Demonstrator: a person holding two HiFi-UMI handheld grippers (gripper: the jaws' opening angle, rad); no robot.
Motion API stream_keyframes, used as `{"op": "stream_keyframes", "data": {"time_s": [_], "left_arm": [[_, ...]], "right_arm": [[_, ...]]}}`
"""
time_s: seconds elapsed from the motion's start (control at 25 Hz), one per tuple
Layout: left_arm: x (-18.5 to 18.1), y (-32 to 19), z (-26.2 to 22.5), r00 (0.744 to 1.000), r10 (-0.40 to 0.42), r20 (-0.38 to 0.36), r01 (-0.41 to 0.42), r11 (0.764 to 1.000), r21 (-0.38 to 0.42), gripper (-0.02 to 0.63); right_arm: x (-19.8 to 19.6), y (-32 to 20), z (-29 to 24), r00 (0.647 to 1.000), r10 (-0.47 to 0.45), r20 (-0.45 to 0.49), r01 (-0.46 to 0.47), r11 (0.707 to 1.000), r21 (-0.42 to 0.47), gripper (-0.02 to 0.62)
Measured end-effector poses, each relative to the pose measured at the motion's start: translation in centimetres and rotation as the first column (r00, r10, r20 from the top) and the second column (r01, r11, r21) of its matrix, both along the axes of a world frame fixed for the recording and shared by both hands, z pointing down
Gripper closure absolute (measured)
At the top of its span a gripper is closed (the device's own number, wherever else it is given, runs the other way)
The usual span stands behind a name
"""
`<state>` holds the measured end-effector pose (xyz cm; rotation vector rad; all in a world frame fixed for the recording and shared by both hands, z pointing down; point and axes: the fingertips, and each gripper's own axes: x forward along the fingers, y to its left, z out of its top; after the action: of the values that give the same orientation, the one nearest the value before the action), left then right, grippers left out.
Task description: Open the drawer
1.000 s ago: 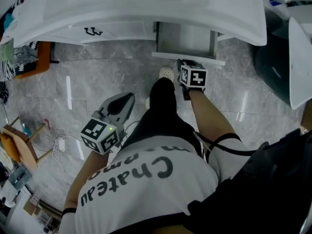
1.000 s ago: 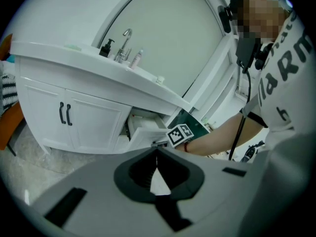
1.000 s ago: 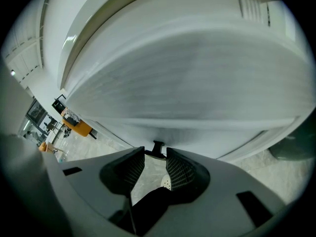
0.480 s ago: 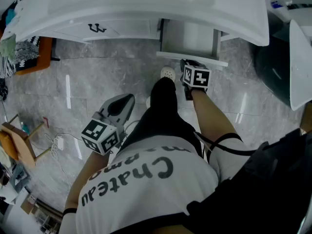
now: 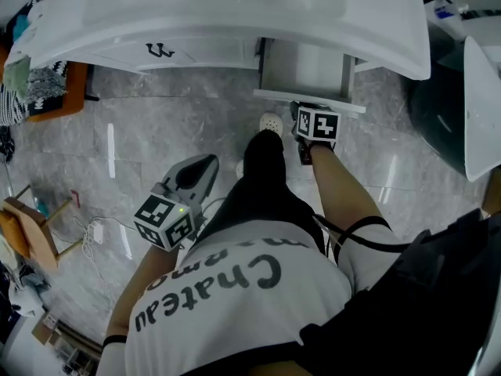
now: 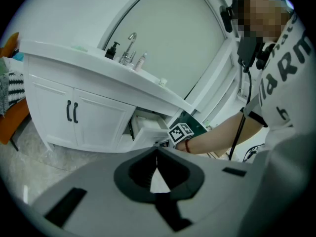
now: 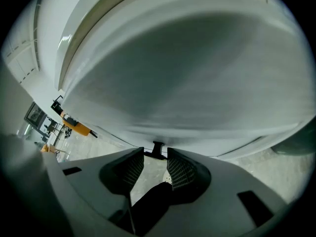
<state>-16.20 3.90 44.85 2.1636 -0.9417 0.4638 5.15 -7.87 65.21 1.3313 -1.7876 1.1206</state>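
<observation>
Pulled-out drawer (image 5: 304,67) w/ right tool (image 7: 155,158) at its front
The drawer sticks partly out of the white cabinet (image 5: 196,52). The right tool's jaws are apart, just been opening; the dark handle (image 7: 157,149) is in the gap at the tips, pads not pressing. The left tool (image 6: 157,156) is closed and empty, low over the floor (image 5: 156,131).

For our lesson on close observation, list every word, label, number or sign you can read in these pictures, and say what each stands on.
"Chateau": white T-shirt, upside down in the head view.
Second line above it: creased, not readable whole.
Two marker cubes: square patterns, no words.
Bottles on the vanity: too small to read.
</observation>
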Motion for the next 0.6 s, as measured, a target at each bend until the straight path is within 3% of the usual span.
{"op": "stream_keyframes", "data": {"time_s": [0.6], "left_arm": [[2.4,-4.4,-1.0,1.0,-0.001,-0.004,0.001,1.0,0.011,0.597]], "right_arm": [[-0.1,0.2,0.1,0.998,-0.058,-0.032,0.057,0.998,-0.034,0.443]]}}
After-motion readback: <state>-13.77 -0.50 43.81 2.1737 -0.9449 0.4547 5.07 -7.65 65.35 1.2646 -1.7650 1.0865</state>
